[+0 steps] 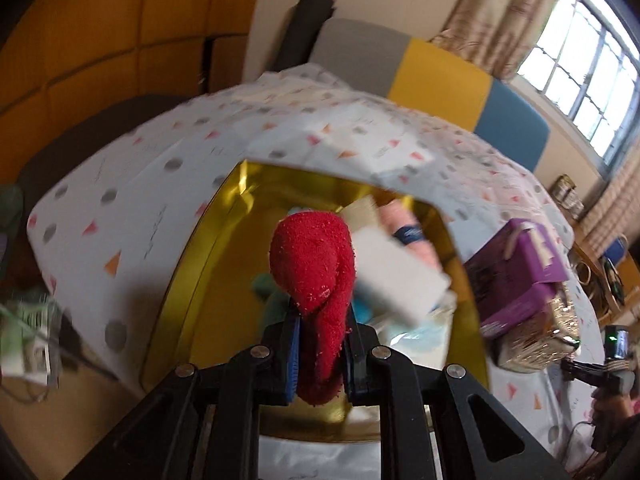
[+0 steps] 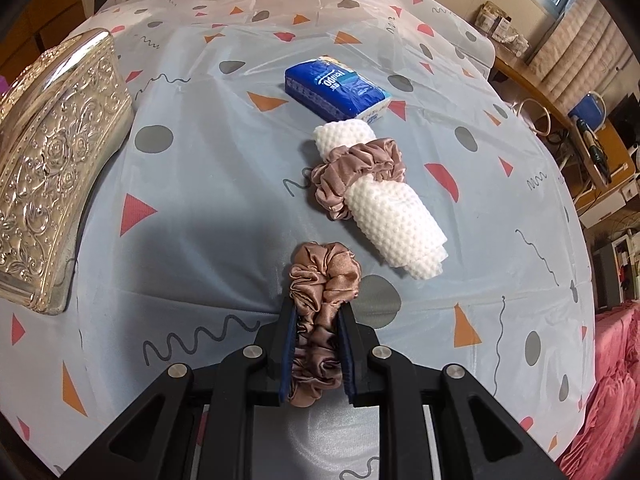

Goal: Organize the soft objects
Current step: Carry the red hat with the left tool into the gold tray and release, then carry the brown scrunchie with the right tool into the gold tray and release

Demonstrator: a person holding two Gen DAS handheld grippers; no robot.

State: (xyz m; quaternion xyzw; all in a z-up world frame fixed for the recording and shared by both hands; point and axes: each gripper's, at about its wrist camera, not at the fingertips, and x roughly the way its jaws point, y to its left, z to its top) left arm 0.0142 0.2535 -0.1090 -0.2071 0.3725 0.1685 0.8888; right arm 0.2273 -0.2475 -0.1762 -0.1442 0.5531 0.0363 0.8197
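My left gripper [image 1: 320,312] is shut on a red terry cloth [image 1: 314,264] and holds it above an open gold tin [image 1: 200,280] that contains a white sponge block [image 1: 396,276], a pink item and teal items. My right gripper [image 2: 318,312] is shut on a tan satin scrunchie [image 2: 320,280] just above the table. Ahead of it lies a rolled white dimpled cloth [image 2: 392,216] with a second tan scrunchie [image 2: 356,172] around it, and a blue tissue pack [image 2: 336,88] beyond.
An embossed silver box [image 2: 52,168] stands at the left of the patterned tablecloth [image 2: 200,200]. A purple box [image 1: 520,276] and the silver box [image 1: 536,340] sit right of the tin. The right gripper shows at the far right [image 1: 612,364].
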